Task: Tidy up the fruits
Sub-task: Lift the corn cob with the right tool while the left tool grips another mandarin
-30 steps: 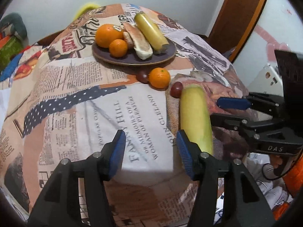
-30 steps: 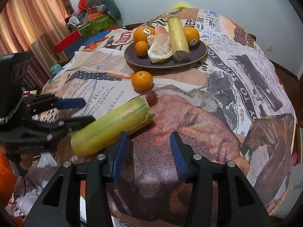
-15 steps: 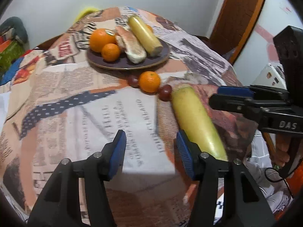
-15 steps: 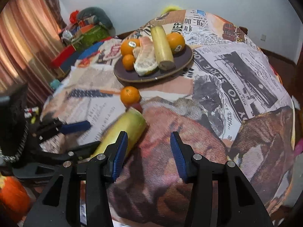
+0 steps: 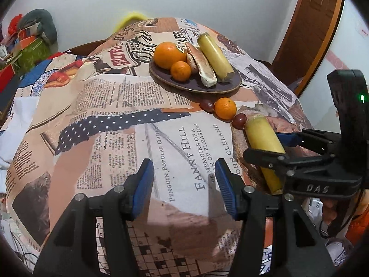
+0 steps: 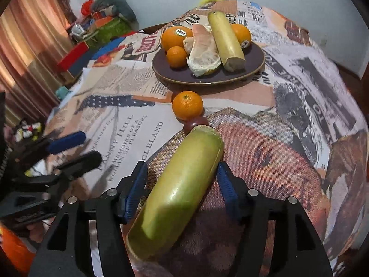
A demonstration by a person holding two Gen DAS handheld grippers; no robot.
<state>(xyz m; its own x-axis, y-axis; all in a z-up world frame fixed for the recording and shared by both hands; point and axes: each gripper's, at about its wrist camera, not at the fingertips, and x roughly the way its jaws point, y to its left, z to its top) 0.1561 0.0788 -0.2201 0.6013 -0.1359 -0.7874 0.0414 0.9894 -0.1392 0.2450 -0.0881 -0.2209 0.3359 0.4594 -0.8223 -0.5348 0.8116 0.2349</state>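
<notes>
Newsprint cloth [image 5: 110,106], smooth cyl. stalk [image 6: 182,184]

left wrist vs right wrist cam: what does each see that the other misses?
Left wrist only: the wooden door and a second dark fruit left of the loose orange.
Right wrist only: the curtain and a second large orange behind the plate's stalk.
Both: the plate, loose orange, and the right gripper straddling the green stalk, open.

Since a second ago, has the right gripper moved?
Yes. The right gripper has closed in leftward around the long yellow-green cane piece, judged against the dark round plate.
</notes>
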